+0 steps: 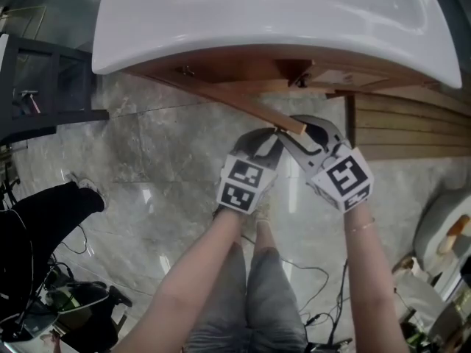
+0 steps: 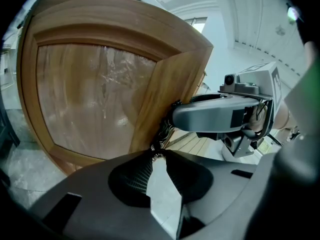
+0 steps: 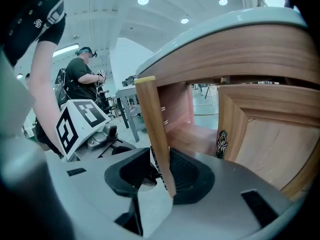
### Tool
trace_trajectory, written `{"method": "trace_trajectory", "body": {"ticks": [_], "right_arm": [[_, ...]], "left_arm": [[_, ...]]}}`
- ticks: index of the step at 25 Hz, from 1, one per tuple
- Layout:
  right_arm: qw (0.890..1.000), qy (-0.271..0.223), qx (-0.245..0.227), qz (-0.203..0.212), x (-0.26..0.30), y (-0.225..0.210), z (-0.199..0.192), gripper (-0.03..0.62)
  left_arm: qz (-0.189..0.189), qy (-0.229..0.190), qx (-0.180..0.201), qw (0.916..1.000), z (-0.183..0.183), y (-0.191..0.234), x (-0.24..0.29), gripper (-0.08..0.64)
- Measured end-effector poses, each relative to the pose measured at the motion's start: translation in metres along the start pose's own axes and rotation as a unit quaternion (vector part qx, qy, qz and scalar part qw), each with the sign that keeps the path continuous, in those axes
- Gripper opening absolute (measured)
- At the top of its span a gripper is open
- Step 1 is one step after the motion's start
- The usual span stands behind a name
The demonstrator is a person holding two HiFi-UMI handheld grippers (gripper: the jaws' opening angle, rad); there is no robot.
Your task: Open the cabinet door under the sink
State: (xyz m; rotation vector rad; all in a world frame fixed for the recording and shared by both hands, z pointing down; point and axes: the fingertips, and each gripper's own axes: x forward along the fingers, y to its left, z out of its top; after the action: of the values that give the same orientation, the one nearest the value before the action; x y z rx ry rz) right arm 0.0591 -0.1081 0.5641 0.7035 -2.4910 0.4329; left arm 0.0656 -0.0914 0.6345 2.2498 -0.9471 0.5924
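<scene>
Below the white sink (image 1: 257, 20), the left wooden cabinet door (image 1: 243, 103) stands swung out toward me. My left gripper (image 1: 271, 141) is at its free edge. In the left gripper view the door (image 2: 95, 99) shows its panelled face, and my left gripper (image 2: 156, 153) is shut on the ornate black handle (image 2: 164, 129). My right gripper (image 1: 300, 138) is on the other side of the edge. It is open (image 3: 160, 171), with the door's edge (image 3: 152, 119) between its jaws and a gap on the left. The cabinet's inside (image 3: 185, 134) shows behind.
The right-hand door (image 3: 270, 149) with its own black handle (image 3: 221, 144) is closed. A slatted wooden panel (image 1: 412, 123) is on the right and a dark metal frame (image 1: 44, 87) on the left. Cables (image 1: 316, 278) lie on the marble floor, and a person (image 3: 82, 79) stands behind.
</scene>
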Motion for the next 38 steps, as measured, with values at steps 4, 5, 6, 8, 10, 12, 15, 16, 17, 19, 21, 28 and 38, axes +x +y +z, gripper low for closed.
{"method": "trace_trajectory", "body": {"ticks": [4, 5, 6, 8, 10, 12, 15, 16, 17, 19, 21, 28, 38], "right_arm": [[1.0, 0.011, -0.007, 0.004, -0.002, 0.015, -0.005, 0.129], [1.0, 0.013, -0.009, 0.005, -0.002, 0.019, -0.006, 0.129], [1.0, 0.015, -0.011, 0.006, -0.003, 0.022, -0.006, 0.129], [1.0, 0.016, -0.009, 0.007, -0.002, 0.029, -0.007, 0.129], [1.0, 0.016, -0.003, 0.009, -0.003, 0.035, -0.008, 0.129], [1.0, 0.018, -0.001, 0.012, -0.002, 0.043, -0.01, 0.129], [1.0, 0.017, 0.004, 0.015, -0.003, 0.054, -0.012, 0.123], [1.0, 0.012, 0.011, 0.016, -0.003, 0.057, -0.012, 0.121], [1.0, 0.006, 0.02, 0.016, -0.003, 0.06, -0.013, 0.12], [0.999, -0.005, 0.044, 0.018, -0.004, 0.068, -0.013, 0.115], [0.998, 0.0, 0.058, 0.021, -0.003, 0.076, -0.015, 0.115], [0.997, 0.023, 0.059, 0.047, 0.003, 0.103, -0.023, 0.117], [0.992, 0.03, 0.046, 0.115, 0.023, 0.161, -0.019, 0.116]], "left_arm": [[-0.004, 0.004, 0.001, 1.0, -0.011, -0.003, -0.01, 0.086], [-0.006, 0.005, 0.004, 1.0, -0.013, -0.003, -0.013, 0.086], [-0.006, 0.006, 0.007, 0.9999, -0.016, -0.003, -0.015, 0.086], [-0.008, 0.008, 0.01, 0.9999, -0.02, -0.003, -0.02, 0.086], [-0.012, 0.008, 0.008, 0.9999, -0.025, -0.003, -0.025, 0.086], [-0.015, 0.009, 0.008, 0.9998, -0.03, -0.003, -0.031, 0.086], [-0.016, 0.014, 0.015, 0.9997, -0.038, -0.003, -0.04, 0.086], [-0.016, 0.016, 0.016, 0.9996, -0.041, -0.003, -0.043, 0.086], [-0.016, 0.019, 0.018, 0.9995, -0.043, -0.003, -0.045, 0.086], [-0.013, 0.024, 0.022, 0.9994, -0.049, -0.004, -0.051, 0.086], [-0.007, 0.024, 0.026, 0.9994, -0.054, -0.002, -0.058, 0.086], [0.023, 0.025, 0.014, 0.9993, -0.07, 0.005, -0.078, 0.086], [0.071, 0.04, 0.009, 0.9966, -0.1, 0.031, -0.128, 0.084]]}}
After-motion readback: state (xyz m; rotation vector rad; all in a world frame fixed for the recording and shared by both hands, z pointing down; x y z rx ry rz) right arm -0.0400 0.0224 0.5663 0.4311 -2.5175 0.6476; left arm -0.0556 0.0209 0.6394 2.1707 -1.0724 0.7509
